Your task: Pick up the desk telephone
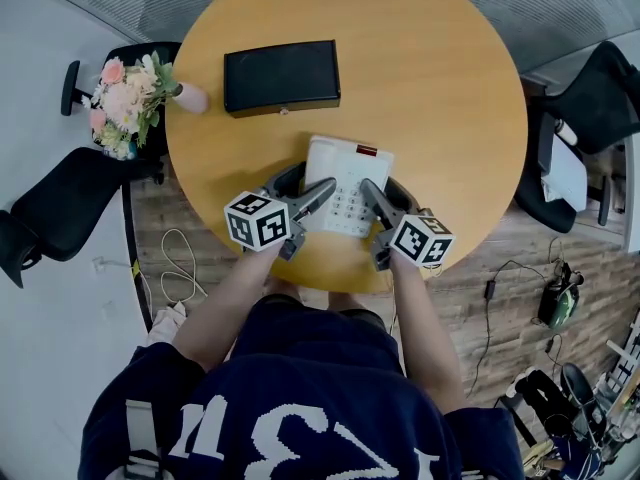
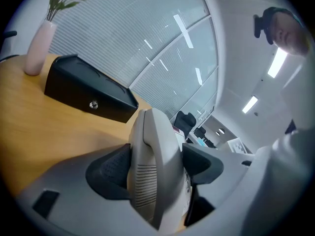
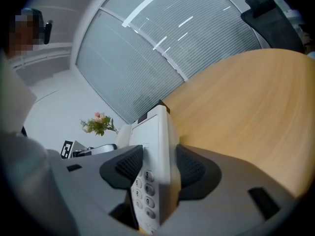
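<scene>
The white desk telephone [image 1: 345, 180] lies near the front edge of the round wooden table [image 1: 440, 78]. My left gripper [image 1: 318, 194] grips its left side, where the handset [image 2: 152, 132] sits between the two dark pads. Both pads of the left gripper [image 2: 156, 173] touch the handset. My right gripper [image 1: 370, 196] holds the right side. In the right gripper view the keypad edge of the telephone [image 3: 156, 132] stands between the right gripper's [image 3: 158, 173] pads, and both press on it. Whether the telephone rests on the table or is lifted, I cannot tell.
A flat black box [image 1: 282, 76] lies behind the telephone, and a pink vase of flowers [image 1: 135, 93] stands at the table's left rim. Black office chairs [image 1: 60, 208] stand left and right of the table. Cables lie on the floor.
</scene>
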